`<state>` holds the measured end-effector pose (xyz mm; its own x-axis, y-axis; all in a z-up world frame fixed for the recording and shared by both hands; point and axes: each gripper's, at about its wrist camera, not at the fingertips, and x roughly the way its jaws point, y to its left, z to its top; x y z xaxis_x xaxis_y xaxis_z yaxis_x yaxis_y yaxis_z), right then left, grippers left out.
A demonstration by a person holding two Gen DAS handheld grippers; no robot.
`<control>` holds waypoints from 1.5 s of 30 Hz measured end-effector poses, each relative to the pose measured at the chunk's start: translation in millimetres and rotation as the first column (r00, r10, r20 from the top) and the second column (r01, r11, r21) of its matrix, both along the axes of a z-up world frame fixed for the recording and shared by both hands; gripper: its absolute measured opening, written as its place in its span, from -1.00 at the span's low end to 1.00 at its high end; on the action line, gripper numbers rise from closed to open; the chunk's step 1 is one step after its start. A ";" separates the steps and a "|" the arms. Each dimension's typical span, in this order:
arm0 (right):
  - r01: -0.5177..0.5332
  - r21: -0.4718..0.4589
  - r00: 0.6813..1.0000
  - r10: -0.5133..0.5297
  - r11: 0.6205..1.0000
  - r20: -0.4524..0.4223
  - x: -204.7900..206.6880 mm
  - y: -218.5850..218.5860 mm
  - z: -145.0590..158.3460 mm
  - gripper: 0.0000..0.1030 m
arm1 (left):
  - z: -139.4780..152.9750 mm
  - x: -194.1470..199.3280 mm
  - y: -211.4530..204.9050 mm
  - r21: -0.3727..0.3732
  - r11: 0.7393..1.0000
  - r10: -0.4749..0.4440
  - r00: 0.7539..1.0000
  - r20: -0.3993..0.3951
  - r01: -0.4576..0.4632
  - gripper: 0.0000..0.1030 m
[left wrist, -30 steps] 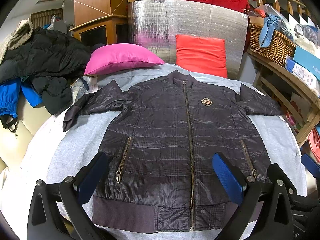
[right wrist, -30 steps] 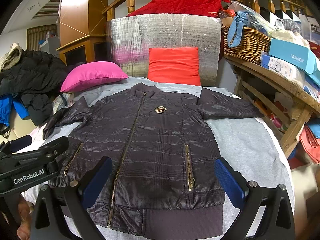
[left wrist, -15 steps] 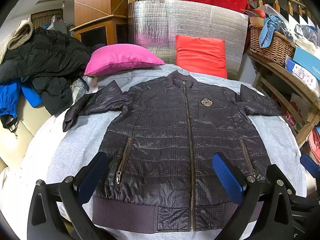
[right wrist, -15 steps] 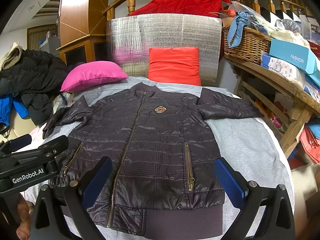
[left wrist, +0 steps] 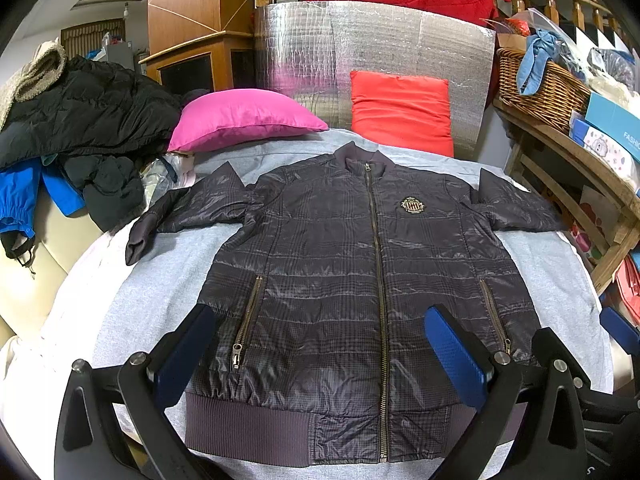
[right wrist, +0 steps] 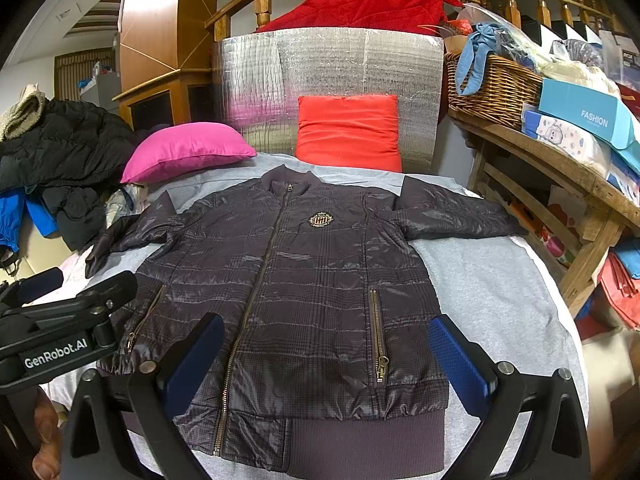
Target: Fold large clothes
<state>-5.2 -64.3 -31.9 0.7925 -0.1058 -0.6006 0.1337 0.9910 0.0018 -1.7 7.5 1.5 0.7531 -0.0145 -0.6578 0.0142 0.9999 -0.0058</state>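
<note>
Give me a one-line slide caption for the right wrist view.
Open right gripper poised over the hem of a zipped dark jacket spread flat on a grey sheet.

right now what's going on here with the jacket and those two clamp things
A person holds a two-finger tool in each hand above the near hem of a dark quilted jacket. The jacket lies flat, zipped up, front side up, sleeves spread, on a grey sheet. The left tool and right tool are both open and hold nothing. No fold has been made yet. A pink pillow and a red cushion sit beyond the collar.
</note>
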 end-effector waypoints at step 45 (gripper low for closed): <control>0.119 0.290 0.989 -0.088 0.950 -0.115 54.8 -167.5 -54.2 1.00 | -92.2 74.4 -10.3 0.044 0.999 -0.011 0.981 -0.191 0.020 1.00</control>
<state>49.5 -231.7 -86.0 0.7211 0.0101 -0.6928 0.2500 0.9287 0.2738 72.8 -2.8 -90.7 0.6134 0.0086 -0.7898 0.0323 0.9988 0.0360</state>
